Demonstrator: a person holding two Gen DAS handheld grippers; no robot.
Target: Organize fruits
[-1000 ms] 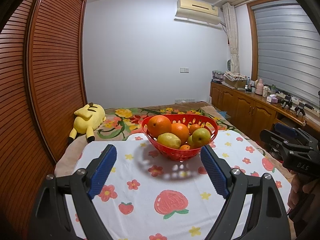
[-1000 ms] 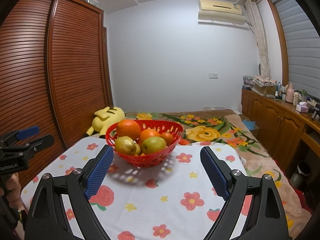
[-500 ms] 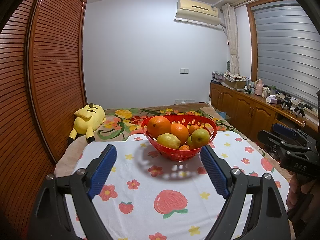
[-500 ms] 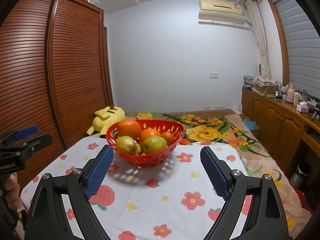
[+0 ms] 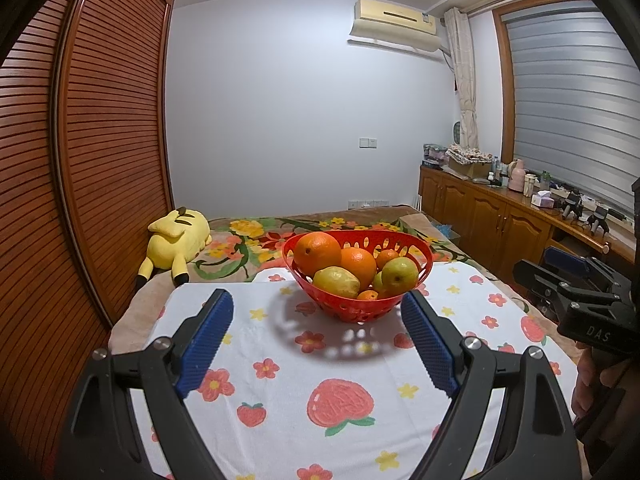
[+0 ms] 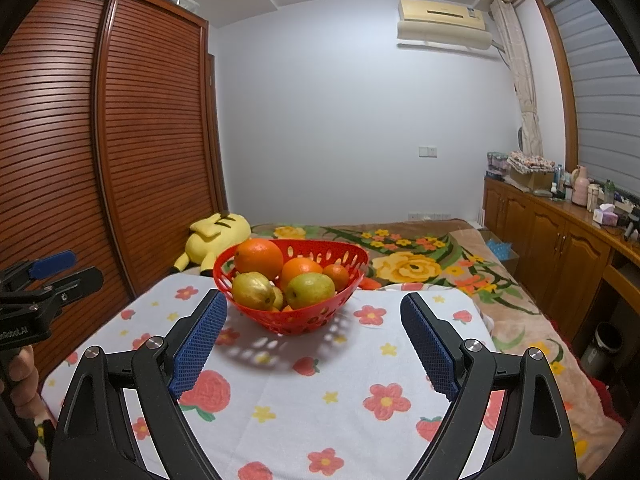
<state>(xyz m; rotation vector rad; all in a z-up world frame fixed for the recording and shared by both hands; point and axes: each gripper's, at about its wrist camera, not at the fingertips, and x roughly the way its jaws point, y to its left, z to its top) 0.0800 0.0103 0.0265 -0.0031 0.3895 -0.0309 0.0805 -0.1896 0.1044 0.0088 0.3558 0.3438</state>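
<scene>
A red perforated basket (image 5: 384,307) (image 6: 340,304) stands on a white flower-print cloth (image 5: 280,400) (image 6: 340,380). It holds a large orange (image 5: 317,252) (image 6: 258,260), a second orange (image 5: 359,264) (image 6: 301,270), small oranges, a yellow-green pear (image 5: 336,281) (image 6: 252,290) and a green pear (image 5: 400,276) (image 6: 310,290). My left gripper (image 5: 318,310) is open, nothing between its blue pads, just short of the basket. My right gripper (image 6: 314,312) is open too, empty, the basket ahead and slightly left. Each gripper shows at the edge of the other's view.
A yellow plush toy (image 5: 176,240) (image 6: 212,236) lies on the flowered bedspread (image 6: 420,264) behind the table. A slatted wooden wardrobe (image 5: 92,160) fills the left. Wooden cabinets (image 5: 500,220) with bottles and boxes run along the right wall. A hand (image 5: 596,380) grips the right tool.
</scene>
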